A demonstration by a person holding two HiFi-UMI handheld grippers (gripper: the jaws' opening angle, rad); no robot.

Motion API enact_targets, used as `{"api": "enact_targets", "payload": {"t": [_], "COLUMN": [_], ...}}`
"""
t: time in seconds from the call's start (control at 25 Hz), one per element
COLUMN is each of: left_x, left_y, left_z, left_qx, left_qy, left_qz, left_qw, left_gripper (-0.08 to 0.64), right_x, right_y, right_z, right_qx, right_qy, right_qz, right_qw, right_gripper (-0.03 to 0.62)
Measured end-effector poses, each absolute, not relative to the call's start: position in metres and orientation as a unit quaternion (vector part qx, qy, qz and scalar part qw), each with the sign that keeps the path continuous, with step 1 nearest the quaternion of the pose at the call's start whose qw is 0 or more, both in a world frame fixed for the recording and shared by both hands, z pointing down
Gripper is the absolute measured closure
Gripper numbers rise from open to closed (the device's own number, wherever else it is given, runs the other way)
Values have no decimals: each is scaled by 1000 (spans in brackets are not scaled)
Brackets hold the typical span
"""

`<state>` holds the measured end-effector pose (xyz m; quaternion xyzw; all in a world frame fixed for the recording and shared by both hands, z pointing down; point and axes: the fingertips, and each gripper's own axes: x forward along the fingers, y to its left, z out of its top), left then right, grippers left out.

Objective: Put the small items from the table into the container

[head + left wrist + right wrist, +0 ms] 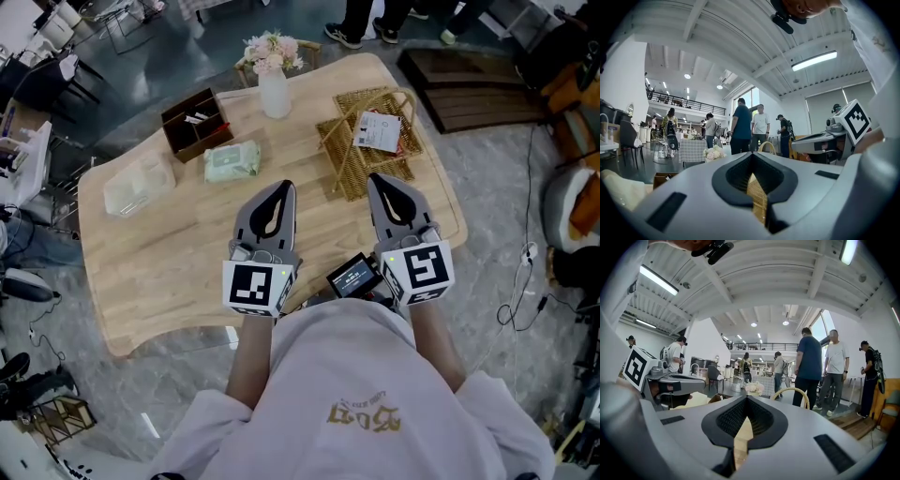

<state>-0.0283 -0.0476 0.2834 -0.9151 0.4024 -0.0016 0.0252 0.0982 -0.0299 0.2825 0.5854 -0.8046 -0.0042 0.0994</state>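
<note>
Nearest, grey left gripper [285, 187] and grey right gripper [374, 179] are both closed tight and empty; pale-green soft wipes pack [232, 161] lies farther out, left of woven wicker basket [342, 171], likely light and squashy, so pinch its near edge.

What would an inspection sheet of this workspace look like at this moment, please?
Surface: light wooden table with rounded corners, mostly bare on the person's side.
Job's things: woven wicker basket with a handle holding a white printed packet; pale green soft pack and clear plastic bag lying on the table.
Clutter: white vase of pink flowers; dark brown divided box.
Grippers: left hand-held gripper and right hand-held gripper both shut and empty, over the table's near side.
Cables: thin white cable on the floor at the right.
Surroundings: standing people beyond the table; dark wooden platform.
</note>
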Motion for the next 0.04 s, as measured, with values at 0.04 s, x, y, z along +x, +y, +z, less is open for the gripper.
{"api": "enact_targets", "payload": {"t": [0.04], "left_x": [-29], "left_y": [-46], "left_z": [283], "left_qx": [-915], "left_qy": [402], "left_qz": [-2], "left_qw": [26], "left_gripper": [565], "right_x": [99], "right_y": [-28], "right_z": [282], "right_qx": [586], "right_qy": [-804], "right_qz": [-3], "right_qw": [98], "right_gripper": [575]}}
